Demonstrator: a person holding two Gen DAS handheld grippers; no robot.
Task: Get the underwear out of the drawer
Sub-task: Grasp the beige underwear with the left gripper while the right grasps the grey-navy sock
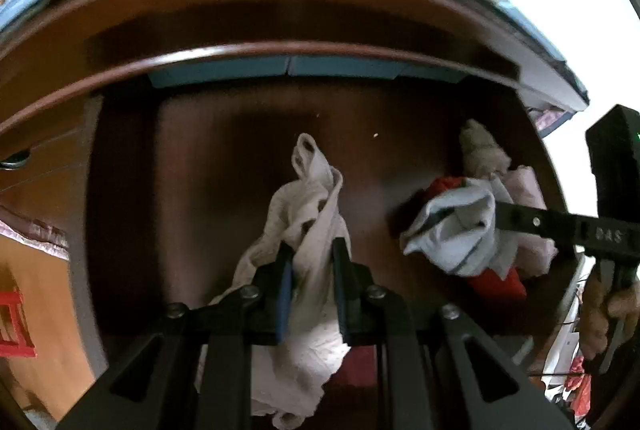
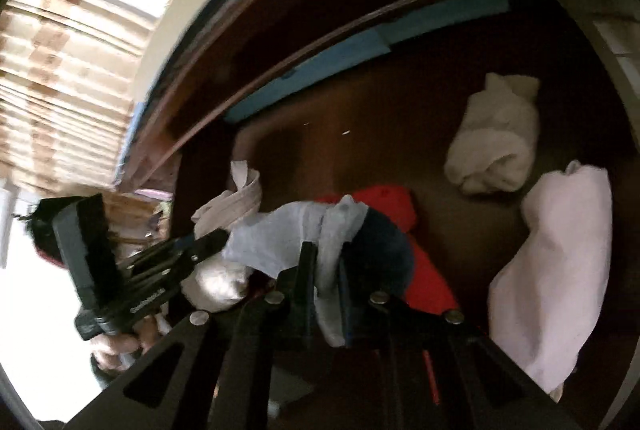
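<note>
My left gripper (image 1: 312, 250) is shut on a cream-white piece of underwear (image 1: 308, 198) and holds it above the dark wooden drawer floor (image 1: 224, 158); it also shows in the right wrist view (image 2: 236, 202). My right gripper (image 2: 324, 258) is shut on a light grey-blue piece of underwear (image 2: 288, 234), seen in the left wrist view (image 1: 460, 226) with the right gripper's finger (image 1: 560, 226) entering from the right. A red garment (image 2: 424, 270) lies under it.
In the drawer lie a cream rolled garment (image 2: 496, 146) and a pale pink one (image 2: 560, 262) at the right. The drawer's back rim (image 1: 280, 50) curves above, with a blue strip (image 1: 280, 68) under it. A red stool (image 1: 16, 326) stands at the far left.
</note>
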